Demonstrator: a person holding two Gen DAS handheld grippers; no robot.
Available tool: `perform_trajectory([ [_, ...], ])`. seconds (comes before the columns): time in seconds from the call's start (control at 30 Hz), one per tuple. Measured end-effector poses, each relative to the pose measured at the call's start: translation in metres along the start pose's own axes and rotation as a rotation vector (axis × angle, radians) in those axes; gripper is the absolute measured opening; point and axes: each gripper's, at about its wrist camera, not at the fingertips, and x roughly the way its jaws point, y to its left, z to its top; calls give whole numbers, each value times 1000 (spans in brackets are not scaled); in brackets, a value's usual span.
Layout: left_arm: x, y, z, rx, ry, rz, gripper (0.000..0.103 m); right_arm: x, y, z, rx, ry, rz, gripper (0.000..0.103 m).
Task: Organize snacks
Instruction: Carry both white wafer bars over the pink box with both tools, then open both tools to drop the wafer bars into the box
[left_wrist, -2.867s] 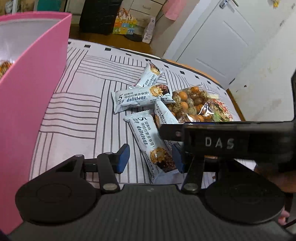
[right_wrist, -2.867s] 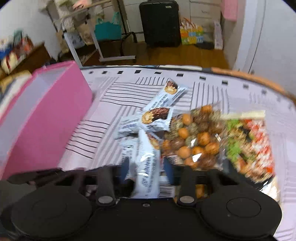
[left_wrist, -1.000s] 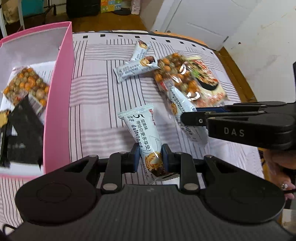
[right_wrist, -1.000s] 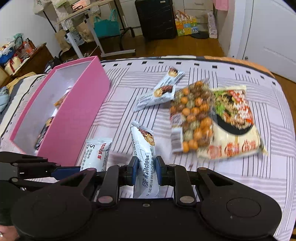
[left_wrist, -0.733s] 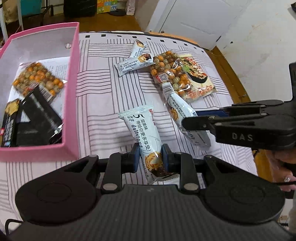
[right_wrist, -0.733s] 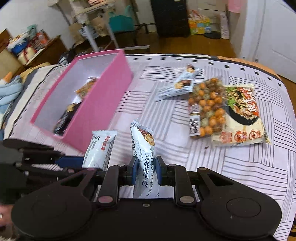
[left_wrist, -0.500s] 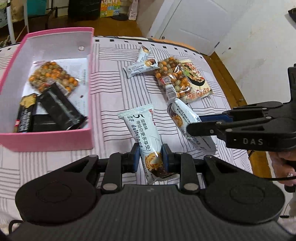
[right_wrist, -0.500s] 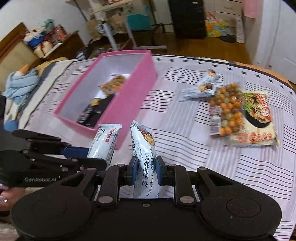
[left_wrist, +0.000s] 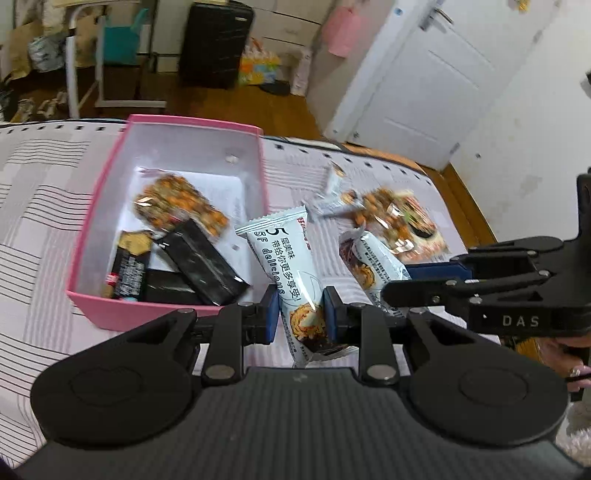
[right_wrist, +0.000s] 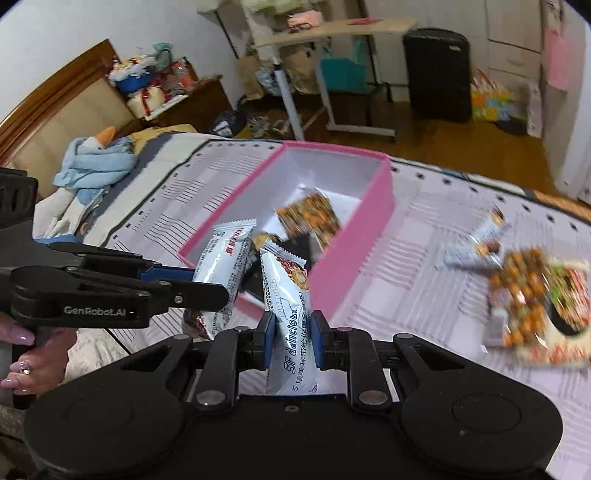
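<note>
My left gripper (left_wrist: 300, 319) pinches a white crinkly foil snack bar (left_wrist: 291, 273) low on its body; my right gripper (right_wrist: 291, 341) clamps its twin (right_wrist: 290, 314). Both feel light, limp, slippery. Pink cardboard box (left_wrist: 166, 314) waits at ten o'clock.

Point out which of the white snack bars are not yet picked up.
The two white bars lying crossed on the bedspread beside the nut bag; the other two are clamped in the grippers.
</note>
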Motion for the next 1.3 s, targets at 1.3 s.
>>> perform_trajectory([
  [1.3, 78, 80, 64, -53, 30, 177, 53, 79, -50, 94, -56, -86, -63, 45],
])
